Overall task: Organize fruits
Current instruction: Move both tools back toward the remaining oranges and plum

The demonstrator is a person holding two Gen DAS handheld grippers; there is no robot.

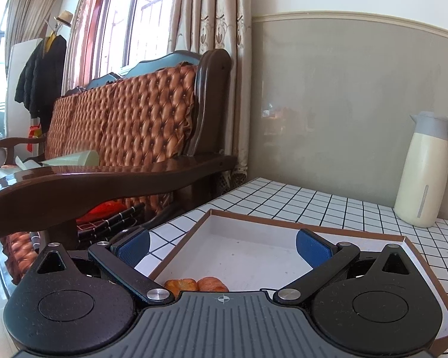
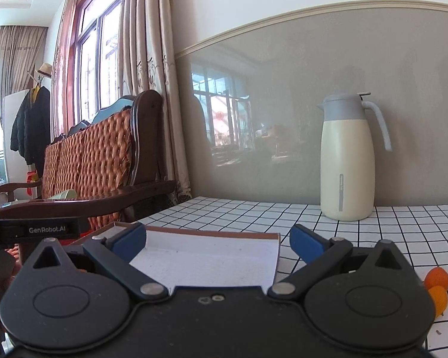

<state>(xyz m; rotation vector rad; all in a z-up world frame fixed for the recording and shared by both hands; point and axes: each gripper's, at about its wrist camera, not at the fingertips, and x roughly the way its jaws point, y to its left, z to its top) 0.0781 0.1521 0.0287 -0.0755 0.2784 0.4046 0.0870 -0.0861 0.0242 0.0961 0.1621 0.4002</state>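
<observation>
Two orange fruits [image 2: 437, 286] lie together on the grid-patterned table [image 2: 283, 211], outside the shallow box [image 2: 212, 234] and off to the right of the right gripper [image 2: 218, 243], which is the nearer one; their long axis cannot be told, being half hidden by the gripper body. Two more orange pieces [image 1: 195, 285] sit side by side inside the box [image 1: 283, 223] at its near edge, just under the left gripper [image 1: 224, 246]. Both grippers stand spread wide, nothing between their blue pads [image 1: 310, 247]; one cream jug [image 2: 348, 161] stands well back.
</observation>
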